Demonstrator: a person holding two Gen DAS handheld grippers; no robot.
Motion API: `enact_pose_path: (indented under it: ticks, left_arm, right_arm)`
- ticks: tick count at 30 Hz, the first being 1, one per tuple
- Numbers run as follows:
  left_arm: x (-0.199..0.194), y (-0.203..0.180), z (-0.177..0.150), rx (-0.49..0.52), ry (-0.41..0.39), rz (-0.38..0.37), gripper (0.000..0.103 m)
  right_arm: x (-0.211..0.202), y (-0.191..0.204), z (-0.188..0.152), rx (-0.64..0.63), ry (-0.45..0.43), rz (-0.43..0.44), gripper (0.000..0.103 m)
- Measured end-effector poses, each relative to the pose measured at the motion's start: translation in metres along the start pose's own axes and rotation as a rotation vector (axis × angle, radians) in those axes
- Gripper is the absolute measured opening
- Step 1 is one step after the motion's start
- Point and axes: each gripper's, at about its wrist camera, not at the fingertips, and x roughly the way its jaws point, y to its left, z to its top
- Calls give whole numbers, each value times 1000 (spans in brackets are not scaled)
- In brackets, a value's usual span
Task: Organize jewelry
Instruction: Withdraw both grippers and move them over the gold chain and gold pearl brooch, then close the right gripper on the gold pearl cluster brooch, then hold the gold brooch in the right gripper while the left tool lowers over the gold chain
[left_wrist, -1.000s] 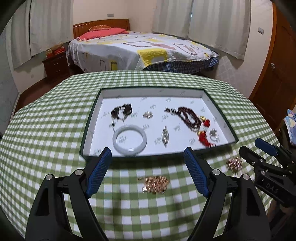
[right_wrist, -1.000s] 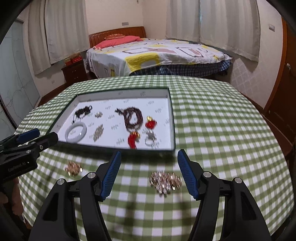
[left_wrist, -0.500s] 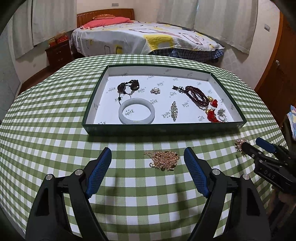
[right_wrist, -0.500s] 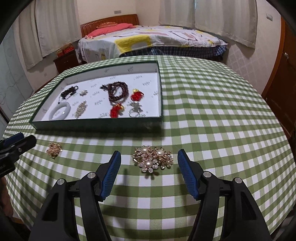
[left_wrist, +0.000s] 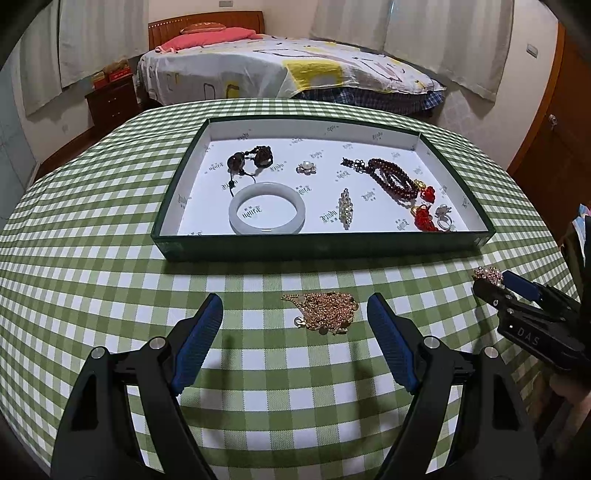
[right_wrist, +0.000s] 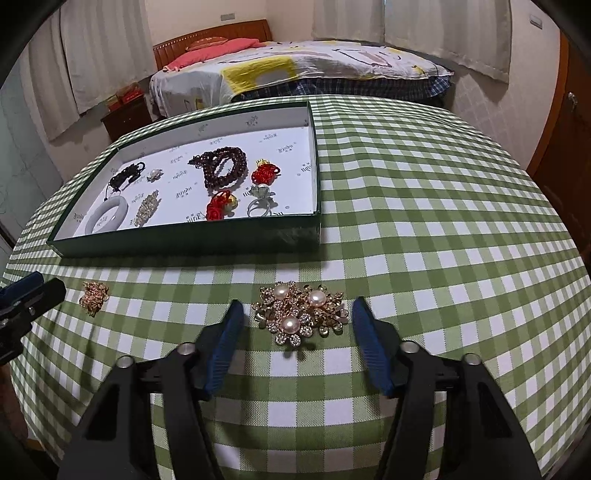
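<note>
A gold chain pile (left_wrist: 325, 312) lies on the green checked tablecloth. My left gripper (left_wrist: 294, 299) hovers over it, open, with the pile between the fingertips, nearer the right one and untouched. A gold brooch with three pearls (right_wrist: 299, 314) lies between the fingertips of my right gripper (right_wrist: 297, 303). Its jaws are closing, and the pads stand clear of the brooch on both sides. The dark green tray (left_wrist: 325, 243) with a white floor sits just beyond. It holds a white bangle (left_wrist: 266, 208), a red-brown bead string (left_wrist: 391, 177), red knots and rings.
In the right wrist view the gold chain pile (right_wrist: 94, 297) and the left gripper (right_wrist: 29, 295) show at the left edge, with the tray (right_wrist: 184, 243) behind. The round table drops off on all sides. A bed (left_wrist: 288, 74) and a wooden door (left_wrist: 546, 122) stand beyond.
Both grippers have sunk toward the tablecloth, so the chain pile and the brooch look larger and nearer. The right jaws have narrowed around the brooch. The left jaws keep their width.
</note>
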Motion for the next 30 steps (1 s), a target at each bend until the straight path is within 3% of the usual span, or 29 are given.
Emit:
enact_pose_path:
  ticks: [12, 22, 30]
  left_arm:
    - [8, -4, -3, 10, 20, -12, 78]
    - [15, -6, -4, 20, 34, -14, 78]
    - [19, -7, -3, 19, 45, -17, 78]
  right_arm:
    - [-8, 2, -2, 5, -31, 22, 40]
    - [-9, 1, -1, 3, -35, 23, 40]
    - [-2, 2, 2, 15, -19, 24, 46]
